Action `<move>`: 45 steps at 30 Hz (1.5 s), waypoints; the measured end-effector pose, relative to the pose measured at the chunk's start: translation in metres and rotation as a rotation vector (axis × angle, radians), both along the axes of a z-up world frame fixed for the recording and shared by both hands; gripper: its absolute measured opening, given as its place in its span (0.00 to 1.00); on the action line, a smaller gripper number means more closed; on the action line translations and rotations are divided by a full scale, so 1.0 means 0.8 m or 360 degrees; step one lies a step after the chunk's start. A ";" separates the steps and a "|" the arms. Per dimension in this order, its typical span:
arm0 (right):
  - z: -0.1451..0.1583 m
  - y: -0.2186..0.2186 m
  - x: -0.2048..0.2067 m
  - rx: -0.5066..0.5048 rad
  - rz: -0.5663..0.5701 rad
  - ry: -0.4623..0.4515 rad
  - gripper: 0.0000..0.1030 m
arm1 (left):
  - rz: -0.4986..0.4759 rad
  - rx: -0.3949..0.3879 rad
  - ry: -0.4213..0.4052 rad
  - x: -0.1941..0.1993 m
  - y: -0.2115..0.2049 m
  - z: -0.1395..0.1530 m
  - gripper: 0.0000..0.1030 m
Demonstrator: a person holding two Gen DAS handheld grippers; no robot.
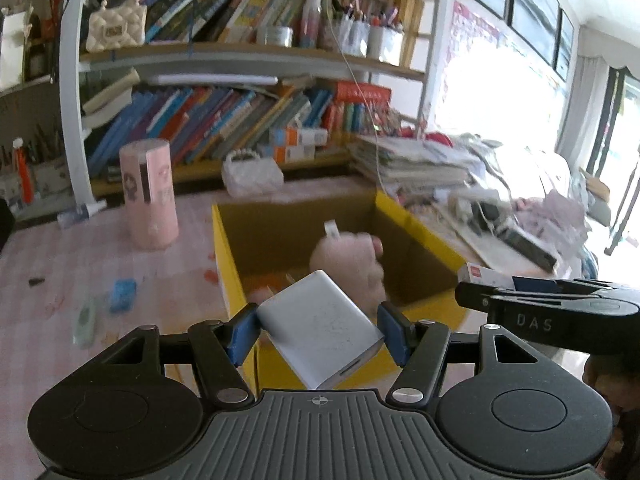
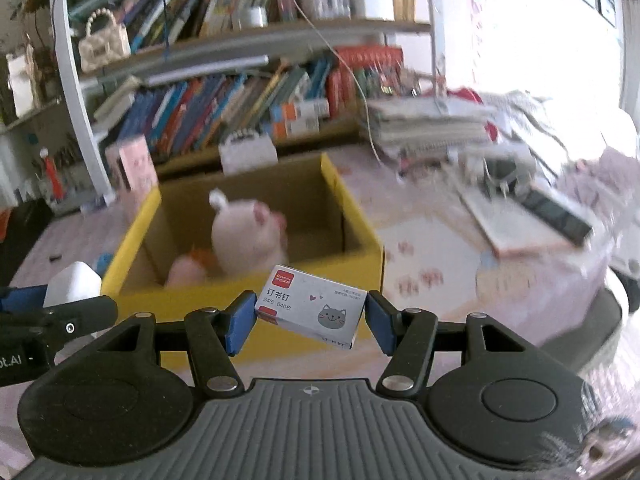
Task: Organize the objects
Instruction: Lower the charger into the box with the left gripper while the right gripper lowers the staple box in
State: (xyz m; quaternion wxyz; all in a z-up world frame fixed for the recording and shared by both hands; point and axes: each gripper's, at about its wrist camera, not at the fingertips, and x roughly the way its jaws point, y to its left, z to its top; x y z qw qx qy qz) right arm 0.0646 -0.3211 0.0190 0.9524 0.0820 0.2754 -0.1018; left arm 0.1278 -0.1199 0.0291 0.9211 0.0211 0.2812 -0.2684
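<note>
My left gripper [image 1: 318,334] is shut on a silver power bank [image 1: 320,330], held tilted above the near wall of the yellow cardboard box [image 1: 226,256]. My right gripper [image 2: 310,322] is shut on a small white staple box with a grey cat face [image 2: 310,310], held above the near wall of the same box [image 2: 132,232]. Inside the box sits a pink plush toy [image 1: 352,260], also in the right wrist view [image 2: 250,236]. The right gripper and its staple box show at the right edge of the left wrist view [image 1: 486,278].
A pink cylinder [image 1: 150,192] stands left of the box. A blue eraser [image 1: 122,294] and a pale green item [image 1: 86,320] lie on the pink tablecloth. A white bag [image 1: 252,176], bookshelves [image 1: 240,52] and stacked papers [image 1: 416,160] stand behind and to the right.
</note>
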 end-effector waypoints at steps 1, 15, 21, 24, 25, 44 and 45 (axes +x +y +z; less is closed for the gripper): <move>0.003 -0.004 0.009 -0.0016 0.0019 -0.0017 0.55 | 0.0012 -0.0006 -0.0010 0.006 -0.005 0.002 0.62; -0.017 -0.017 0.114 -0.0183 0.0390 0.0106 0.55 | 0.0181 0.0036 0.0045 0.073 -0.044 -0.017 0.62; -0.042 -0.019 0.149 -0.0186 0.0517 0.0259 0.55 | 0.0206 0.0091 0.0118 0.096 -0.053 -0.040 0.62; -0.049 -0.025 0.163 -0.0176 0.0557 0.0312 0.54 | 0.0174 0.0124 0.0116 0.104 -0.060 -0.050 0.62; -0.050 -0.023 0.167 -0.0212 0.0584 0.0327 0.54 | 0.0163 0.0145 0.0122 0.106 -0.064 -0.052 0.62; -0.058 -0.026 0.176 -0.0392 0.0619 0.0406 0.54 | 0.0059 0.0248 0.0049 0.132 -0.100 -0.068 0.63; -0.058 -0.026 0.177 -0.0392 0.0615 0.0406 0.54 | 0.0055 0.0248 0.0047 0.133 -0.101 -0.068 0.63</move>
